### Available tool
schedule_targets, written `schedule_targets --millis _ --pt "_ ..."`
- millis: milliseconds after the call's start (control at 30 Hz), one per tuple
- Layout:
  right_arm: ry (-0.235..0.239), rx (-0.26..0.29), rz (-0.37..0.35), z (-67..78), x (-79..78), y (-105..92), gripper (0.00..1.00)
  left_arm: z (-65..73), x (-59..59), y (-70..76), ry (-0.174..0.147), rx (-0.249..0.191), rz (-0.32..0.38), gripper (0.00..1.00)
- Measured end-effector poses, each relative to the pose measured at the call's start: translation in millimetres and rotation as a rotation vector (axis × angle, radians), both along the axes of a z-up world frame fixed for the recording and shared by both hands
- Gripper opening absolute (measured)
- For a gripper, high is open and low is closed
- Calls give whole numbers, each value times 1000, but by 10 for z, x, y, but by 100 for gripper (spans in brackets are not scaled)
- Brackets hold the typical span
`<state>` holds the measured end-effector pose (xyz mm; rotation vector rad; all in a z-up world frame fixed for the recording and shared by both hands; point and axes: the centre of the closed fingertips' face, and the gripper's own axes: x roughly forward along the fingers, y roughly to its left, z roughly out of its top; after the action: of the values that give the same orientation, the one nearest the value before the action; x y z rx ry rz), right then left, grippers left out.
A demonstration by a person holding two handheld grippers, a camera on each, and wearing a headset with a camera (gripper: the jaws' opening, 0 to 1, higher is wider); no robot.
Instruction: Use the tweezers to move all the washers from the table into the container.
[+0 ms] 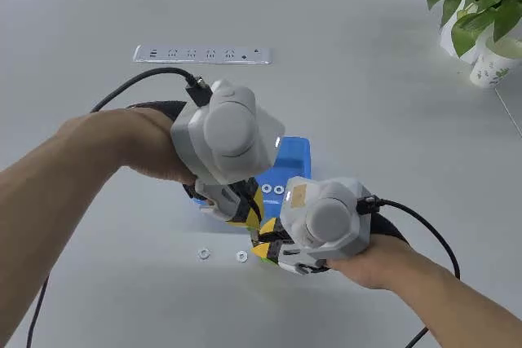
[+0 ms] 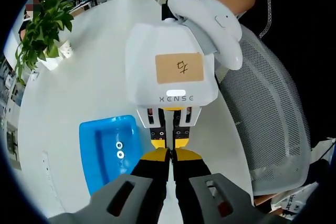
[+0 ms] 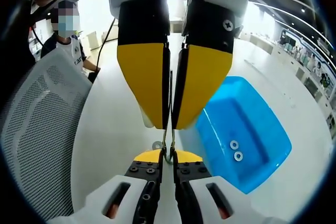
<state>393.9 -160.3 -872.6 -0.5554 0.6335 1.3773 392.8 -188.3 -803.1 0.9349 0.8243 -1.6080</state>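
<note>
Beside the blue container (image 1: 295,160), left gripper (image 1: 247,211) and right gripper (image 1: 263,248) meet tip-to-tip, both jaws clamped on tweezers (image 3: 168,139).

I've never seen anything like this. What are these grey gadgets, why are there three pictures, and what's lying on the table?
There is no robot here. A person holds a hand tool with two jaws in each hand: the left gripper and the right gripper. One picture comes from a headset camera looking down. The two round ones come from cameras riding on the grippers, so each sees the other head-on. On the table are a blue container holding two washers, two loose washers, a power strip and a potted plant. Both sets of jaws look shut, tip to tip, on a thin metal strip, apparently the tweezers.
</note>
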Motion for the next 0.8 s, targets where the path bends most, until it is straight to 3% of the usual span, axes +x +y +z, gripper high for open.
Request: schedule_targets --millis 800 --pt "-27 -1 14 146 -4 -5 9 140 9 7 -13 -13 4 6"
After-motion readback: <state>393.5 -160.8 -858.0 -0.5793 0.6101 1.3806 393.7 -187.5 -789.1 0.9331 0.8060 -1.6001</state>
